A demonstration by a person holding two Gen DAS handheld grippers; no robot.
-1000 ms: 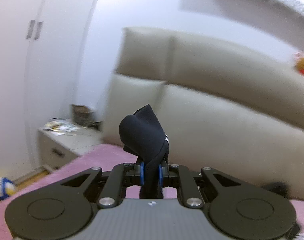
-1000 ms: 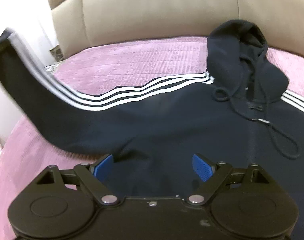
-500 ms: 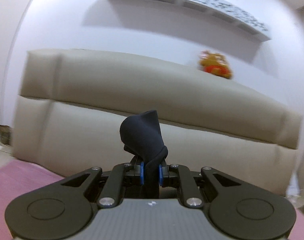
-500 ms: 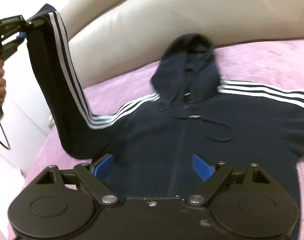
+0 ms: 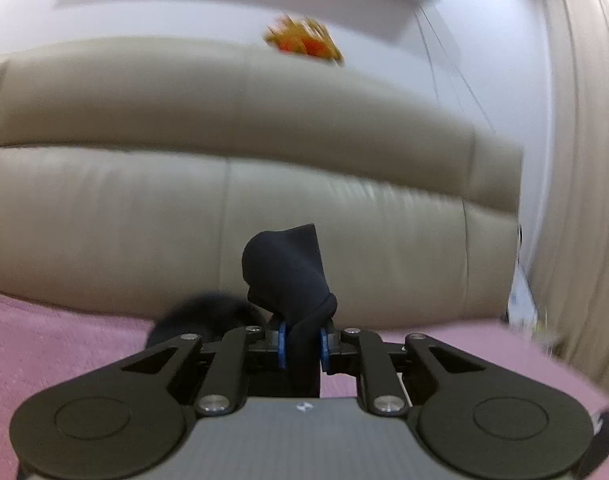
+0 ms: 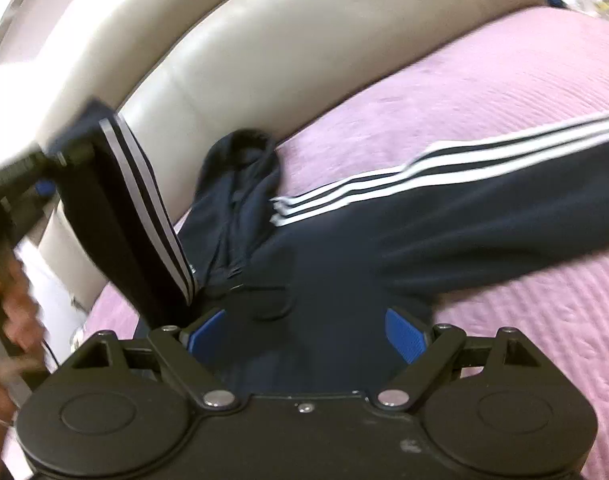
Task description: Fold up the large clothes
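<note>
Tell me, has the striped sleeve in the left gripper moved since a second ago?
Yes. The left gripper has carried the sleeve up off the pink bedspread and inward, toward the hood.

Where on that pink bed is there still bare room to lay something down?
Bare pink bedspread lies between the outstretched striped sleeve and the beige headboard, and again below that sleeve at the right edge. The middle is crowded: the hoodie body, its hood, and the sleeve raised by the left gripper.
</note>
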